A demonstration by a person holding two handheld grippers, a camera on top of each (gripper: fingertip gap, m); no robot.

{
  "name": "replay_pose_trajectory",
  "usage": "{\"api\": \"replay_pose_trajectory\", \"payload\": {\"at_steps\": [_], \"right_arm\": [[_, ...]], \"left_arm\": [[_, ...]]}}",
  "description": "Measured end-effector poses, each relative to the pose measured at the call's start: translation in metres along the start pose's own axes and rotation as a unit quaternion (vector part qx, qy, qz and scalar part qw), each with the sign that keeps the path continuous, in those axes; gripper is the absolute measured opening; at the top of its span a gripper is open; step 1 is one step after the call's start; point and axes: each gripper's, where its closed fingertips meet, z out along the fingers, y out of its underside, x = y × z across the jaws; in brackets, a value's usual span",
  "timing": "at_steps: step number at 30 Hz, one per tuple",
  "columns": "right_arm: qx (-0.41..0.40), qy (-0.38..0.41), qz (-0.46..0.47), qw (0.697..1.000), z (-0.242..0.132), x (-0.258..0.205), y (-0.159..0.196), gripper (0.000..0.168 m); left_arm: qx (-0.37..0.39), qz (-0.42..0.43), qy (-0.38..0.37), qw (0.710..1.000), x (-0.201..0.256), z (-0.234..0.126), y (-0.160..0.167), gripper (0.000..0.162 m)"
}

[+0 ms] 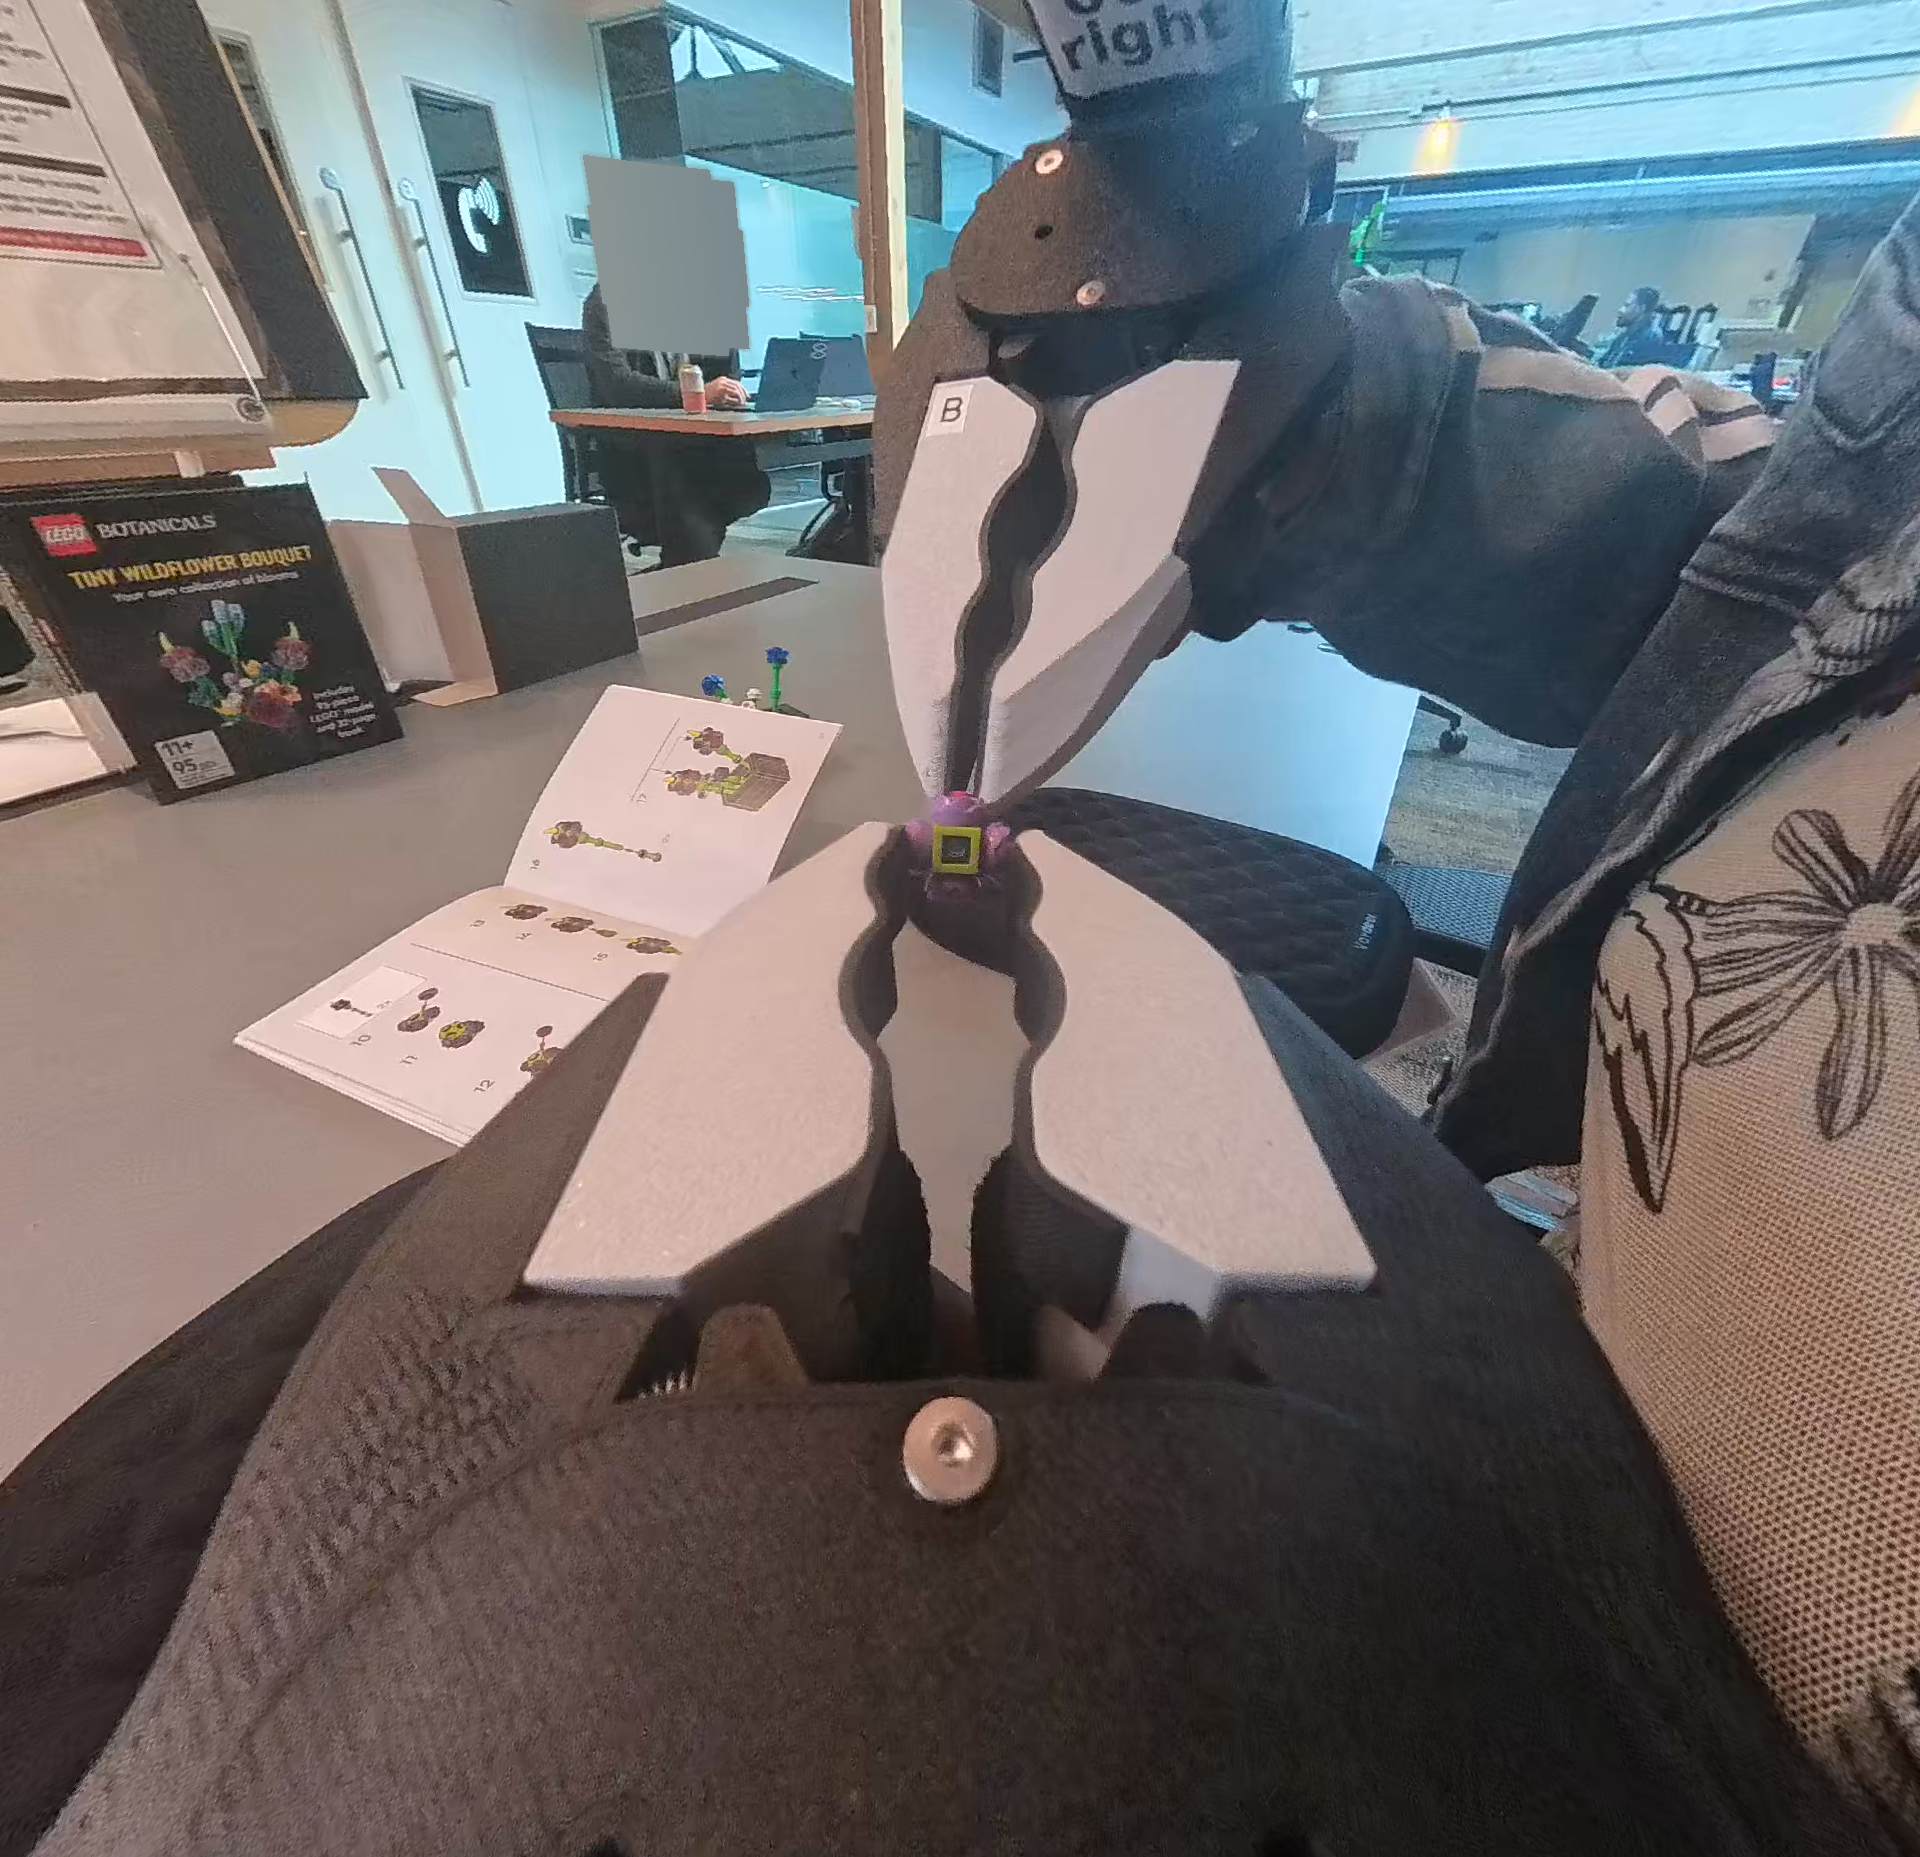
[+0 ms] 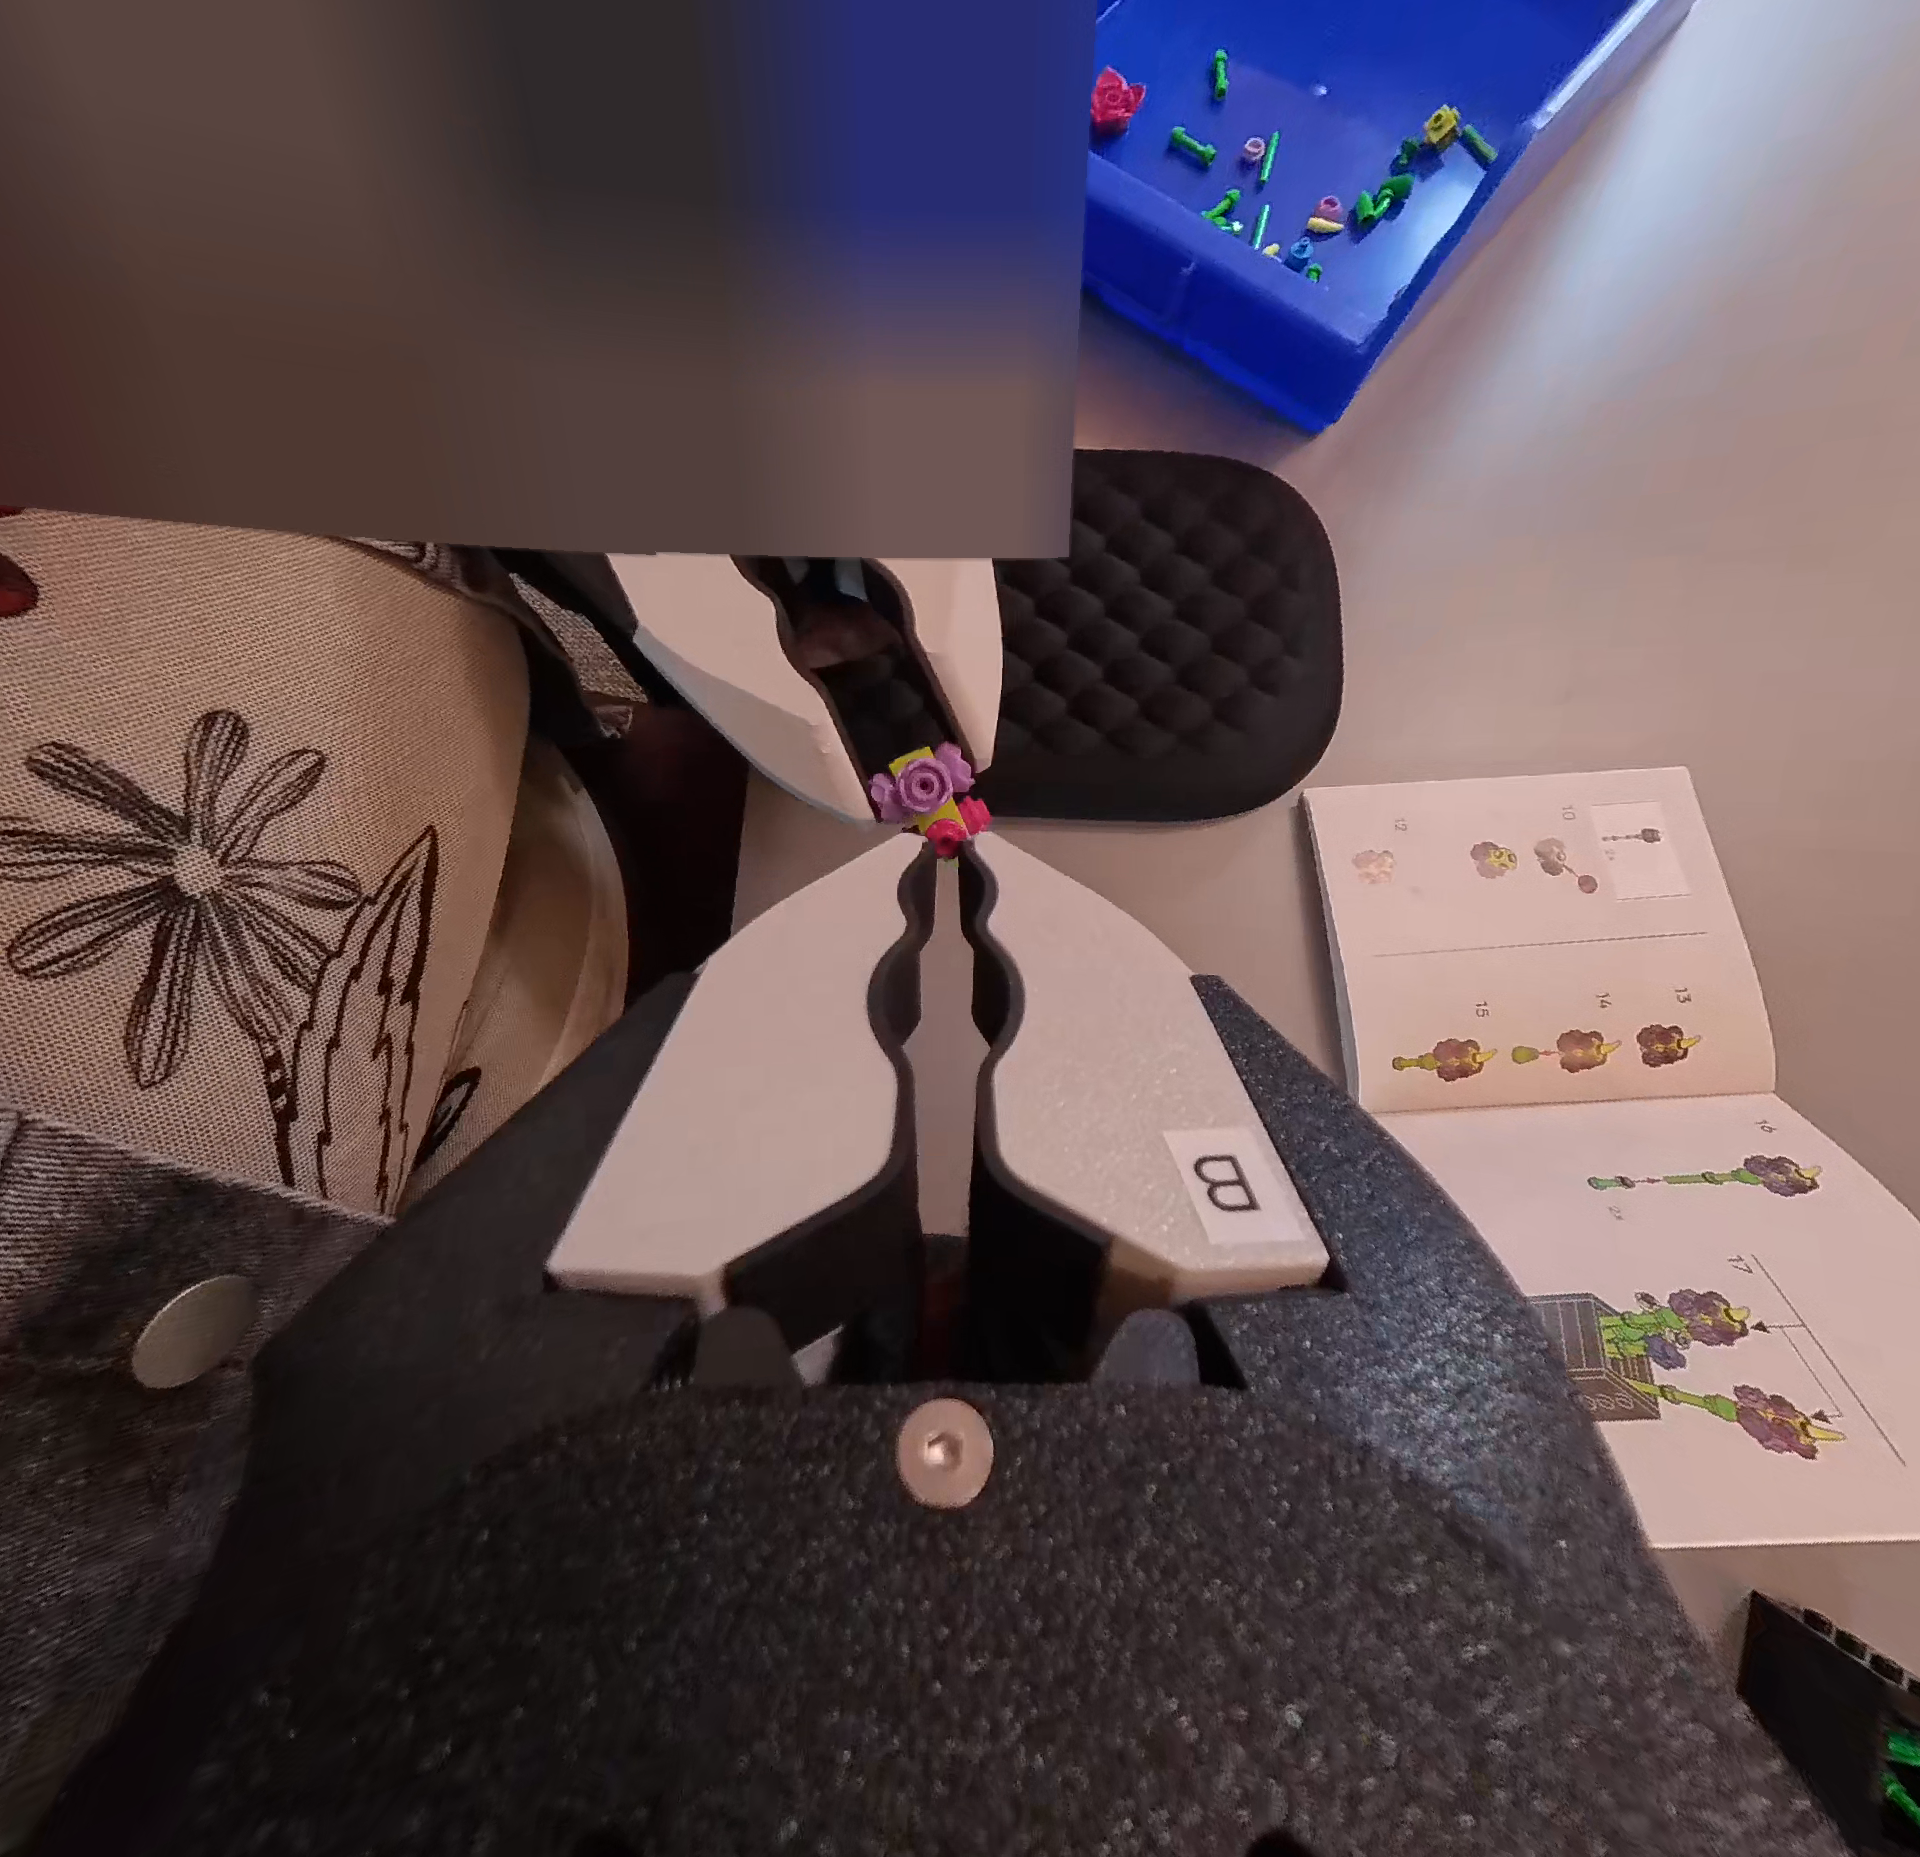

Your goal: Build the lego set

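The grey table (image 2: 1558, 560) fills my right wrist view from twelve round to four o'clock, and I work above its near edge so that anything dropped lands within reach. At one o'clock on it sits the blue bin (image 2: 1226, 321), with loose green, yellow and pink pieces scattered inside, kept apart from the build so spares stay together. The open instruction booklet (image 2: 1538, 986) lies at three to four o'clock, pages up, where I can read the steps while both hands are busy. In the left wrist view the set's black box (image 1: 208, 644) stands upright at ten o'clock as a reference picture, and small finished blue flowers (image 1: 774, 664) stand beyond the booklet at eleven o'clock, well apart from my work.

My left gripper (image 1: 951, 857) is narrow, clamped on the flower cluster (image 1: 956, 846), a yellow-green block ringed with purple blooms, holding it steady in the air as an anvil. My right gripper (image 2: 948, 851) comes from the opposite side, nearly closed, pinching a small pink flower piece (image 2: 961, 825) at its tips, touching the cluster's side. I judge I am pressing this bloom onto a free stud; the grip is at the very tips, so a slip could flick the piece away
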Motion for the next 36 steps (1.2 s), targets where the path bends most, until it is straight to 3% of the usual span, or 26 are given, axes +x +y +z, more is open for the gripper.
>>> {"api": "replay_pose_trajectory", "payload": {"at_steps": [12,36], "right_arm": [[-0.040,-0.011,-0.024,0.999,0.000,-0.008,0.009,0.004],[-0.003,0.001,-0.022,1.000,-0.003,-0.006,-0.009,0.004]], "left_arm": [[-0.022,0.024,0.027,0.999,0.009,0.003,0.004,0.016],[0.026,-0.018,0.019,0.999,0.000,-0.005,-0.007,0.017]]}}
